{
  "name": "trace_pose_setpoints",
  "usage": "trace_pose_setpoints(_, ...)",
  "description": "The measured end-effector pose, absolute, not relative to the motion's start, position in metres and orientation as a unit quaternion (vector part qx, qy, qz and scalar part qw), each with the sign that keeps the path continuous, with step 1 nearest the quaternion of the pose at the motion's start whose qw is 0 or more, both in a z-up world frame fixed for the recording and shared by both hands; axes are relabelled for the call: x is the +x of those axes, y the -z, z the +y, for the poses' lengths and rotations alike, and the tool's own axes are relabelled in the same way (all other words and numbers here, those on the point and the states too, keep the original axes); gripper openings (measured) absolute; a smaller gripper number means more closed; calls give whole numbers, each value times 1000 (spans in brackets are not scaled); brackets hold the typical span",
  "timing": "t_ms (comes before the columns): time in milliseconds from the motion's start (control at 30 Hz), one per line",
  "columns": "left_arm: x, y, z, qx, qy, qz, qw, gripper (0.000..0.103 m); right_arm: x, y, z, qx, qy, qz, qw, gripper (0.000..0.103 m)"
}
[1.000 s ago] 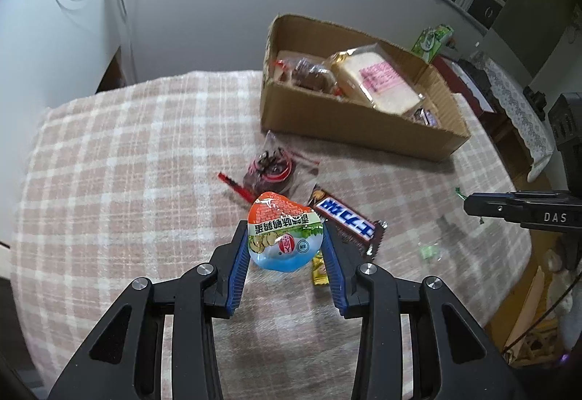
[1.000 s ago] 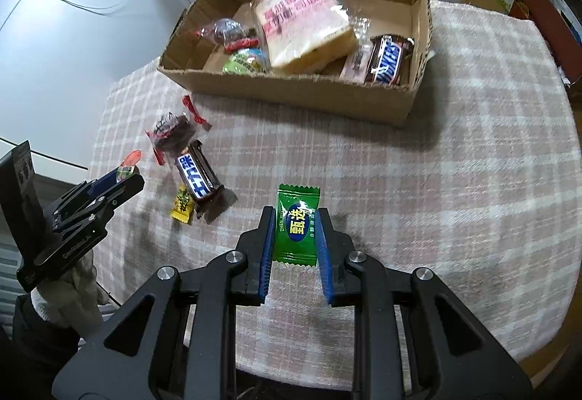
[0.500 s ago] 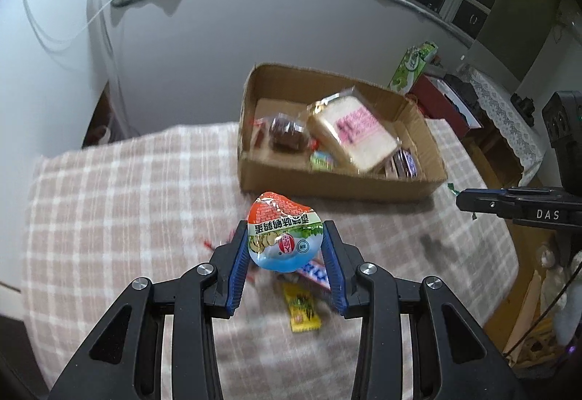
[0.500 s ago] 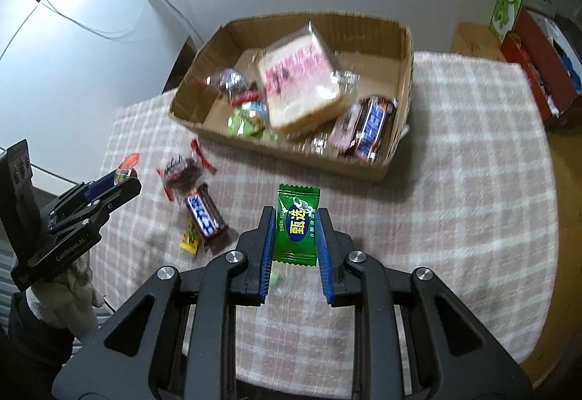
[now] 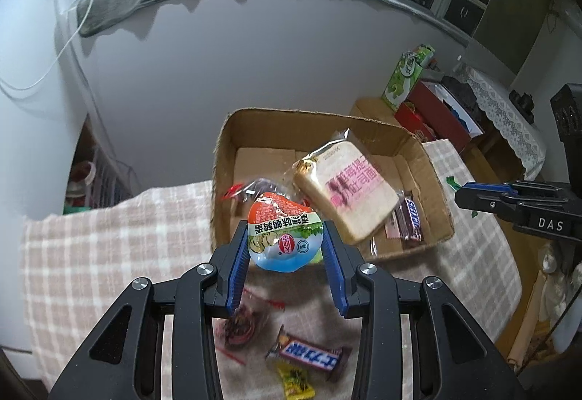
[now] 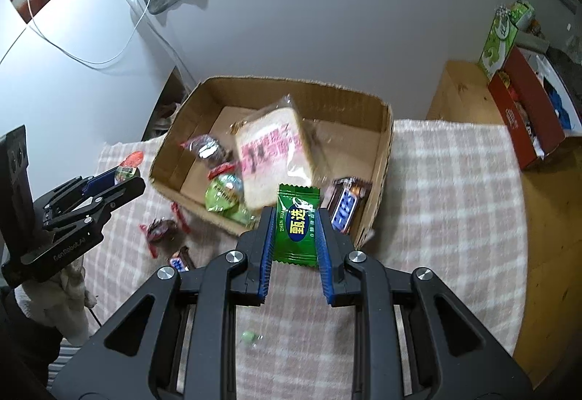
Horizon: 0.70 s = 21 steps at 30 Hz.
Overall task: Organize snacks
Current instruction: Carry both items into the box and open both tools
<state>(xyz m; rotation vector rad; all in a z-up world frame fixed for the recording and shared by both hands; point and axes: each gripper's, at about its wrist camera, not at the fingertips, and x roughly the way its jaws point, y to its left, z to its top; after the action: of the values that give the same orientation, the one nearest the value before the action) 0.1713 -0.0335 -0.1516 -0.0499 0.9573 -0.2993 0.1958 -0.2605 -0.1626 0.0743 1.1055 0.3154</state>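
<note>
My left gripper (image 5: 286, 240) is shut on a round snack pack (image 5: 284, 236) with a red, white and blue label, held in the air before the near wall of the cardboard box (image 5: 418, 149). My right gripper (image 6: 295, 225) is shut on a green candy packet (image 6: 296, 223), lifted over the box's (image 6: 385, 131) near wall. The box holds a wrapped bread slice (image 6: 274, 152), a Snickers bar (image 6: 345, 205), a green pack (image 6: 222, 196) and a dark wrapped snack (image 6: 207, 149). The left gripper (image 6: 125, 178) also shows at the left edge of the right wrist view.
On the checked tablecloth (image 5: 91, 247) below the left gripper lie a dark candy in clear wrap (image 5: 242, 323), a blue chocolate bar (image 5: 309, 356) and a yellow candy (image 5: 294, 380). A small green scrap (image 6: 249, 336) lies near the right gripper. A red box (image 6: 523, 116) and a green carton (image 6: 500, 36) stand beyond the table's right side.
Both grippers have risen and moved toward the cardboard box, each keeping its snack. The loose candies on the cloth now lie beneath the left gripper's fingers.
</note>
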Motion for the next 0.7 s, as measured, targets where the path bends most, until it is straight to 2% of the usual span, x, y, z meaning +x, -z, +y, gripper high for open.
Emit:
trace_pose_setpoints(500, 197, 169, -34, -24, 134, 487, 863, 39, 223, 185, -266, 35, -135, 538, 832, 24)
trace_pose_setpoints(533, 198, 169, -35, -24, 137, 488, 862, 39, 224, 186, -266, 35, -135, 539, 830, 27)
trace_pose_setpoints(600, 199, 169, -36, -20, 135, 490, 861, 48, 225, 186, -266, 34, -132, 539, 831, 51)
trace_pose_setpoints(633, 200, 168, -36, -20, 137, 489, 861, 50, 225, 184, -266, 31, -129, 534, 835, 70)
trace_pose_setpoints(667, 201, 168, -38, -20, 137, 488, 862, 52, 224, 182, -266, 32, -130, 529, 838, 78)
trace_pose_setpoints(700, 201, 167, -37, -20, 135, 487, 863, 54, 223, 180, -265, 32, -132, 523, 841, 78)
